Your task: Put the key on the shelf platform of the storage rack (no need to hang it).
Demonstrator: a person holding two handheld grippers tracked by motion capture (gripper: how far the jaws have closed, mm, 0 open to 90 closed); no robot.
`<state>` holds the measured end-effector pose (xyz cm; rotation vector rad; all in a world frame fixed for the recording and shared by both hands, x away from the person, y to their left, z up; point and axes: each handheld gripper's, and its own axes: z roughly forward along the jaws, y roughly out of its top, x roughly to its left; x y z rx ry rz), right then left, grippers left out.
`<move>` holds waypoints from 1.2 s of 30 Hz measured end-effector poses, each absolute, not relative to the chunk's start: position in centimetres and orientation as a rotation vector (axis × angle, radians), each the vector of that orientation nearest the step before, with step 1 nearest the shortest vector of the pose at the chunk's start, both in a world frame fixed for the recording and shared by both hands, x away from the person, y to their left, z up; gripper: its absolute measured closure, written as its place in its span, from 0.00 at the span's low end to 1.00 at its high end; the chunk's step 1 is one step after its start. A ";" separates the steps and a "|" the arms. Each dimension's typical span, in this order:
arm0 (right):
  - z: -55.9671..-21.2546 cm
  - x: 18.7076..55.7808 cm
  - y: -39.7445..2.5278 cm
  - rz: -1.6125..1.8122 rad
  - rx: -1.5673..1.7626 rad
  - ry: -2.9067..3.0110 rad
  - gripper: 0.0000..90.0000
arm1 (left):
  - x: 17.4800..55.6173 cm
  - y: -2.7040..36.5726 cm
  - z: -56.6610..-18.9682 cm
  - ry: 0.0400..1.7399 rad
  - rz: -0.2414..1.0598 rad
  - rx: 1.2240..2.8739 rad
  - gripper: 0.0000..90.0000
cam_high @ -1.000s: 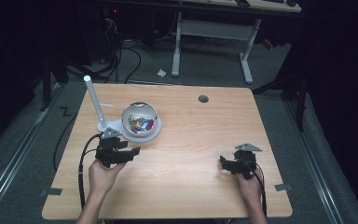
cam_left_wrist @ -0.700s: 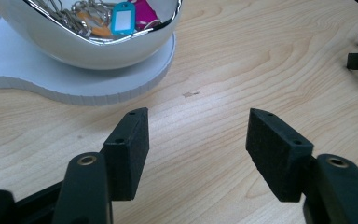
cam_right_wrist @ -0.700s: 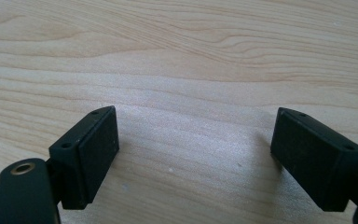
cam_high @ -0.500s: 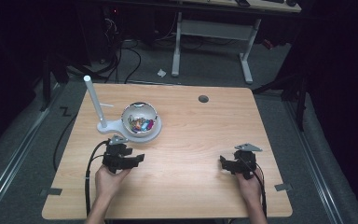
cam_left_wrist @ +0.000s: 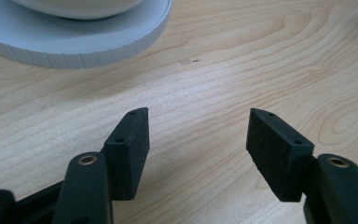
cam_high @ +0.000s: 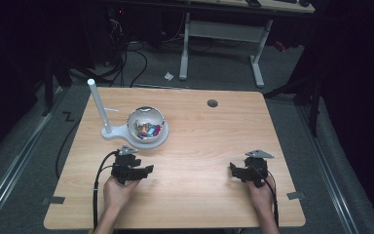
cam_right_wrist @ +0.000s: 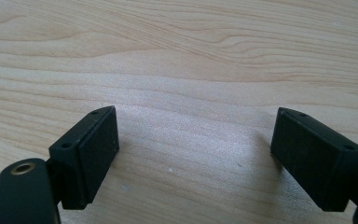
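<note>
bowl near the left gripper, both grippers empty

bowl (cam_high: 146, 124), shiny and round, sits on the round end of a white base (cam_high: 118, 132) on the far left part of the wooden table (cam_high: 204, 146). small coloured pieces (cam_high: 147, 130) lie inside it, too small to tell apart. a white post (cam_high: 99, 105) stands upright at the other end of the base, to the left of the bowl.

left gripper (cam_high: 146, 169) is on the near side of the bowl, close to it but apart, held in a hand (cam_high: 118, 191) low over the wood. in the left gripper view its jaws stand well apart with bare table between them, and the ribbed edge of the base (cam_left_wrist: 74, 44) lies ahead and to the upper left, not touched. it holds nothing.

right gripper (cam_high: 233, 170) is well apart from the bowl, near the table's right front, in the other hand (cam_high: 260, 192), with a grey three-cornered plate (cam_high: 258, 154) on top. in the right gripper view its jaws are spread wide over bare wood, holding nothing.

a dark round hole (cam_high: 212, 103) marks the table's far side.
</note>
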<state>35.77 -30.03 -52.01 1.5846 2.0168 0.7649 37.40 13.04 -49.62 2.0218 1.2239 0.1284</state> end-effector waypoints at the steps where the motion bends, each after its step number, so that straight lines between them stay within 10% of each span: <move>1: -52.0 35.8 -30.0 0.765 1.585 2.017 0.17 | 37.4 12.9 -49.9 1.227 0.124 2.021 0.44; 36: -52.0 35.8 -30.0 0.765 1.585 2.017 0.17 | 35.9 10.2 -52.6 1.159 0.448 2.071 0.37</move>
